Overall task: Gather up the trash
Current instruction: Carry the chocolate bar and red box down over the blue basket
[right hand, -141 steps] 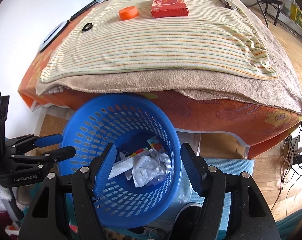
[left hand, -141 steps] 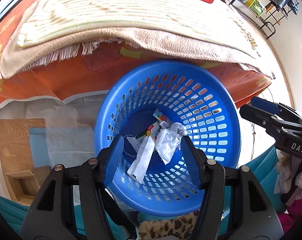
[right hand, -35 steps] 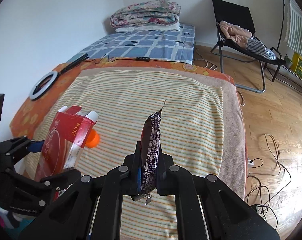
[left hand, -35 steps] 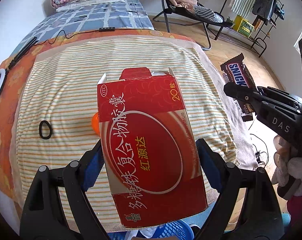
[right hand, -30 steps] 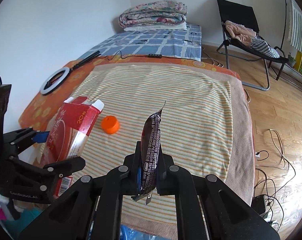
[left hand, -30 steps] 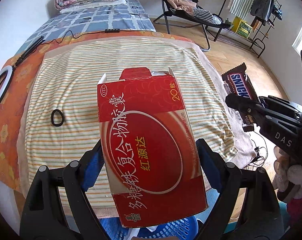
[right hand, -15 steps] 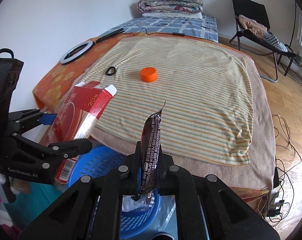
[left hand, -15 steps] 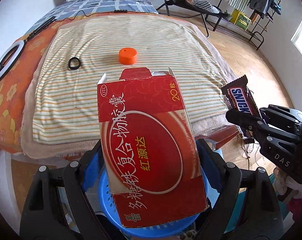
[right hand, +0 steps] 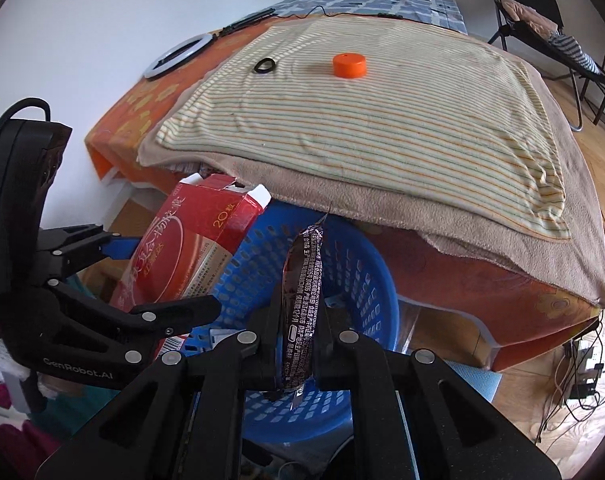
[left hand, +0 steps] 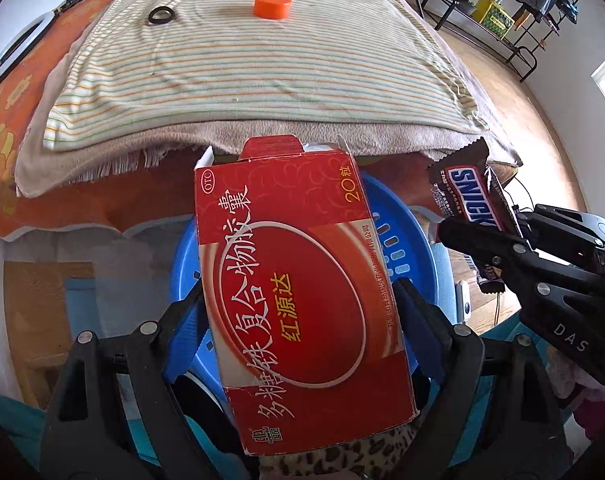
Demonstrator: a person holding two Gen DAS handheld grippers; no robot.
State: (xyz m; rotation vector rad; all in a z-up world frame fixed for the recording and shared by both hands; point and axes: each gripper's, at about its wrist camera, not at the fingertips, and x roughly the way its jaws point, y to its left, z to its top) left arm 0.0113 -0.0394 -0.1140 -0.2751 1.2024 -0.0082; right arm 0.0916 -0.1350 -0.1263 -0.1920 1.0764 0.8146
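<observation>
My left gripper (left hand: 298, 304) is shut on a red medicine box (left hand: 302, 296) with Chinese print, held above the blue perforated basket (left hand: 406, 240) on the floor. From the right wrist view the same red medicine box (right hand: 190, 248) hangs over the basket's left rim. My right gripper (right hand: 300, 328) is shut on a dark Snickers wrapper (right hand: 302, 304), held edge-on over the blue basket (right hand: 358, 276). In the left wrist view the Snickers wrapper (left hand: 468, 200) shows at the right. An orange cap (right hand: 349, 65) and a black ring (right hand: 264, 65) lie on the striped blanket (right hand: 382, 120).
The bed's edge with a beige towel (right hand: 422, 216) overhangs the basket's far side. A ring light (right hand: 178, 56) lies at the bed's left edge. A folding chair (right hand: 542, 20) stands at the back right. Cables (right hand: 578, 372) trail on the wooden floor.
Both grippers have pulled back from over the bed and dropped down; the box and the wrapper now hang over the blue basket. The cap and ring lie farther away.
</observation>
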